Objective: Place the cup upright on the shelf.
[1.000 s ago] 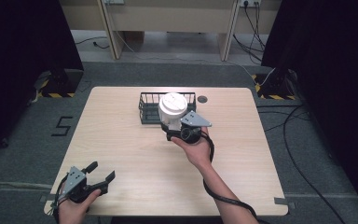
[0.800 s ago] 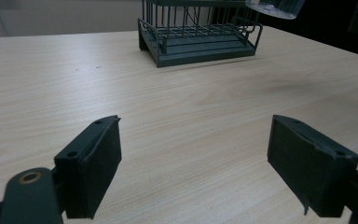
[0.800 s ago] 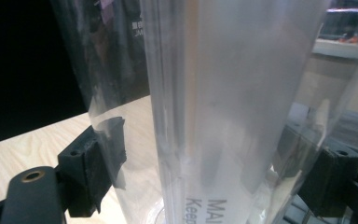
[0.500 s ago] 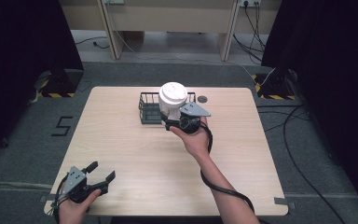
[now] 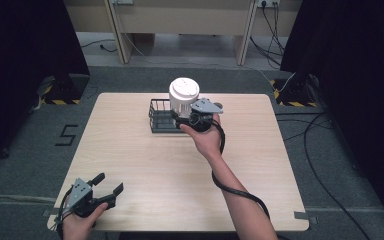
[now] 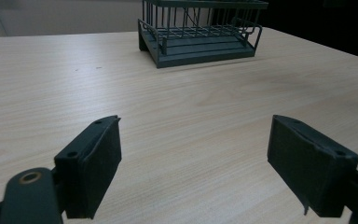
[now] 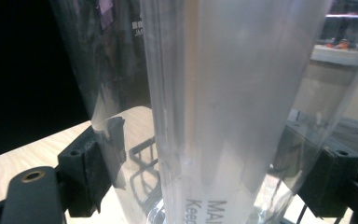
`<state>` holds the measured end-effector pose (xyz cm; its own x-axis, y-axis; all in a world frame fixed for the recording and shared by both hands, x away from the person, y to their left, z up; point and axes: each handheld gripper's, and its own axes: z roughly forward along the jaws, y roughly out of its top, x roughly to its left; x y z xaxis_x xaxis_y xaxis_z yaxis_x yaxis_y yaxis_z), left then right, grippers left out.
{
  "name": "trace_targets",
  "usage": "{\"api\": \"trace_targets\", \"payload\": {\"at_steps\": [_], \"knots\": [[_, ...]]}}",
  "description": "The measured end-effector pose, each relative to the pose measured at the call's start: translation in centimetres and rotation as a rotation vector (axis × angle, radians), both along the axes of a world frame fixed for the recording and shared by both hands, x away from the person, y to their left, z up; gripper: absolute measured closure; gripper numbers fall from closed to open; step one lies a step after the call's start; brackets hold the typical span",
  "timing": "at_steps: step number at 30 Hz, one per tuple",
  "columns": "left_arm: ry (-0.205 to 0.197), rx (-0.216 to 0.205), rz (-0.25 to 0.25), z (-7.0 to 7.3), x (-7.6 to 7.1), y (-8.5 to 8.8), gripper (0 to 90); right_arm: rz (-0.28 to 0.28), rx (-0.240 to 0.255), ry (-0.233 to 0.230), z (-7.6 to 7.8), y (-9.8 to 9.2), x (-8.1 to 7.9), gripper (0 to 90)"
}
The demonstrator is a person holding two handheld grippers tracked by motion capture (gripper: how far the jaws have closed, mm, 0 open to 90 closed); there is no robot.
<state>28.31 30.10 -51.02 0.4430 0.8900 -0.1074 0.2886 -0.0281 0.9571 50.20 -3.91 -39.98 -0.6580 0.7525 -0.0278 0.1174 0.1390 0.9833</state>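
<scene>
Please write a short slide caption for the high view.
Right hand-held gripper holds a clear cup above the wire basket.

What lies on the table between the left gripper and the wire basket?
Nothing: in the left gripper view, bare wood runs from the open left gripper up to the wire basket.

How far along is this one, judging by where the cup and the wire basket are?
Done: the right gripper has the clear lidded cup clamped and raised off the table. In hand: it holds the cup at the dark wire basket, seemingly above its right end. Left: lowering it in and letting go, if that is the aim; the basket looks empty. The left gripper rests open at the near corner.
</scene>
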Motion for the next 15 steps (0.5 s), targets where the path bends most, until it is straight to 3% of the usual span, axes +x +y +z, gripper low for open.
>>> {"api": "trace_targets", "payload": {"at_steps": [15], "knots": [[-0.002, -0.008, 0.002, 0.0, 0.0, 0.1, 16.8, -0.069, -0.002, 0.049, 0.8, 1.1, 5.1, 18.5]]}}
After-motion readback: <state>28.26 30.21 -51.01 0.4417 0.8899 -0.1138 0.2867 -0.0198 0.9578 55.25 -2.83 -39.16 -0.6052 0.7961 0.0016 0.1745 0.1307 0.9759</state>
